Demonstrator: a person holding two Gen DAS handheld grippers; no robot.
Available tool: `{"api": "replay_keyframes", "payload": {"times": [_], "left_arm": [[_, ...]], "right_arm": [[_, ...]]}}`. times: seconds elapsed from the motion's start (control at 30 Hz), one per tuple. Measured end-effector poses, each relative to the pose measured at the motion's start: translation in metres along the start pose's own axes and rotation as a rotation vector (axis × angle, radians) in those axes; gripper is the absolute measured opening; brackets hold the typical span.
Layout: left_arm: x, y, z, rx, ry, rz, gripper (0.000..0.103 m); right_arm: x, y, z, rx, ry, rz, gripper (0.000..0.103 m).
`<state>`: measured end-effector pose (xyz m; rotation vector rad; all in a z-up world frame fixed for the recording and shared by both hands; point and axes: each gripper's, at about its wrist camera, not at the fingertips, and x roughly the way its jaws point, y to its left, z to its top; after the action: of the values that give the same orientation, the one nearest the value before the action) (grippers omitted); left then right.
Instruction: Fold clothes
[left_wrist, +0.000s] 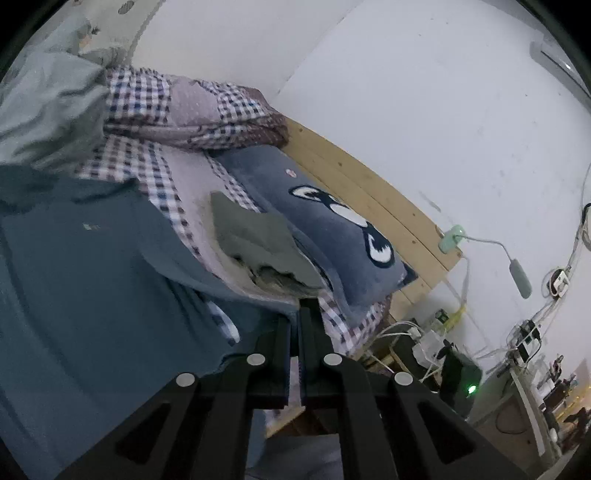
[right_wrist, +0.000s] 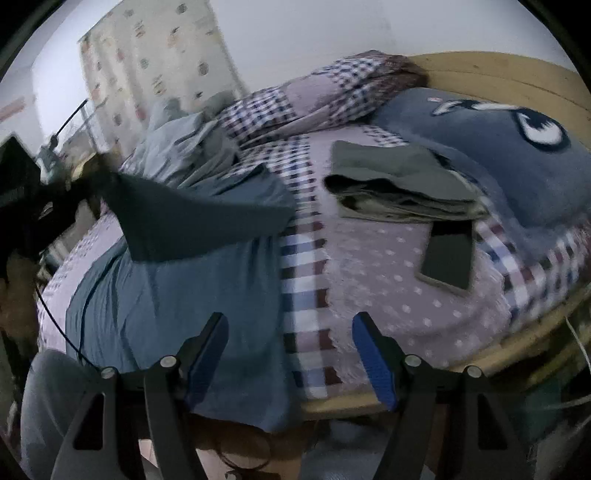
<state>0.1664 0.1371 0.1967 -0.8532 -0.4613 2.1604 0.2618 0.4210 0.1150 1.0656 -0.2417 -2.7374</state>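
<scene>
A teal shirt (left_wrist: 92, 266) lies spread over the near side of the bed (right_wrist: 369, 266). My left gripper (left_wrist: 295, 314) is shut, its fingers pressed together with the shirt's edge running up to them. In the right wrist view a fold of that teal shirt (right_wrist: 192, 210) is lifted and pulled left toward a dark blurred shape at the frame edge. My right gripper (right_wrist: 288, 328) hangs open above the shirt's right edge and the checked bedspread, its blue pads (right_wrist: 373, 354) holding nothing.
A folded olive garment pile (right_wrist: 399, 184) sits by a blue-grey pillow (right_wrist: 509, 147), with a dark phone (right_wrist: 448, 254) in front of it. Pale grey clothes (right_wrist: 177, 147) are heaped at the back left. A wooden headboard (left_wrist: 369, 192), a lamp (left_wrist: 452, 236) and cables (left_wrist: 406, 332) stand to the right.
</scene>
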Motion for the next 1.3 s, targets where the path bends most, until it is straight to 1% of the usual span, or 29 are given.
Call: {"api": "replay_keyframes", "payload": {"times": [0.07,0.2,0.33,0.43,0.57,0.73,0.8,0.83,0.93,0.97,1.0,1.03,1.1,1.17,1.23,1.3], "left_arm": [[-0.014,0.009,0.016,0.008,-0.017,0.026,0.002],[-0.047,0.027,0.048,0.039,-0.077,0.079,0.002],[-0.074,0.049,0.07,0.027,-0.126,0.117,0.002],[-0.089,0.066,0.08,0.015,-0.148,0.139,0.002],[-0.099,0.082,0.091,0.0,-0.166,0.139,0.002],[-0.106,0.097,0.106,-0.008,-0.19,0.134,0.002],[-0.108,0.104,0.111,-0.012,-0.199,0.136,0.002],[-0.109,0.108,0.112,-0.015,-0.203,0.138,0.002],[-0.113,0.124,0.117,-0.034,-0.223,0.147,0.002],[-0.114,0.131,0.119,-0.046,-0.235,0.148,0.002],[-0.115,0.138,0.121,-0.058,-0.247,0.15,0.002],[-0.116,0.146,0.122,-0.071,-0.263,0.154,0.002],[-0.118,0.163,0.124,-0.098,-0.3,0.162,0.002],[-0.119,0.179,0.124,-0.129,-0.337,0.162,0.002],[-0.121,0.2,0.123,-0.168,-0.376,0.156,0.002],[-0.122,0.221,0.121,-0.204,-0.411,0.169,0.002]], "right_arm": [[0.011,0.007,0.006,-0.032,0.012,0.012,0.073],[0.036,0.018,0.019,-0.086,0.034,0.027,0.073],[0.067,0.029,0.039,-0.131,0.054,0.036,0.073],[0.092,0.037,0.057,-0.16,0.064,0.037,0.073],[0.13,0.053,0.082,-0.212,0.072,0.051,0.073],[0.194,0.071,0.112,-0.274,0.116,0.071,0.073],[0.221,0.076,0.124,-0.301,0.138,0.062,0.07],[0.233,0.078,0.13,-0.312,0.146,0.049,0.064],[0.27,0.078,0.151,-0.278,0.174,0.063,0.06],[0.282,0.079,0.156,-0.277,0.184,0.062,0.055],[0.295,0.081,0.16,-0.283,0.196,0.057,0.052],[0.305,0.082,0.162,-0.29,0.207,0.052,0.048],[0.324,0.084,0.166,-0.299,0.227,0.038,0.045],[0.344,0.084,0.168,-0.303,0.255,0.016,0.03],[0.361,0.082,0.166,-0.306,0.288,-0.011,0.026],[0.372,0.079,0.165,-0.301,0.308,-0.016,0.022]]}}
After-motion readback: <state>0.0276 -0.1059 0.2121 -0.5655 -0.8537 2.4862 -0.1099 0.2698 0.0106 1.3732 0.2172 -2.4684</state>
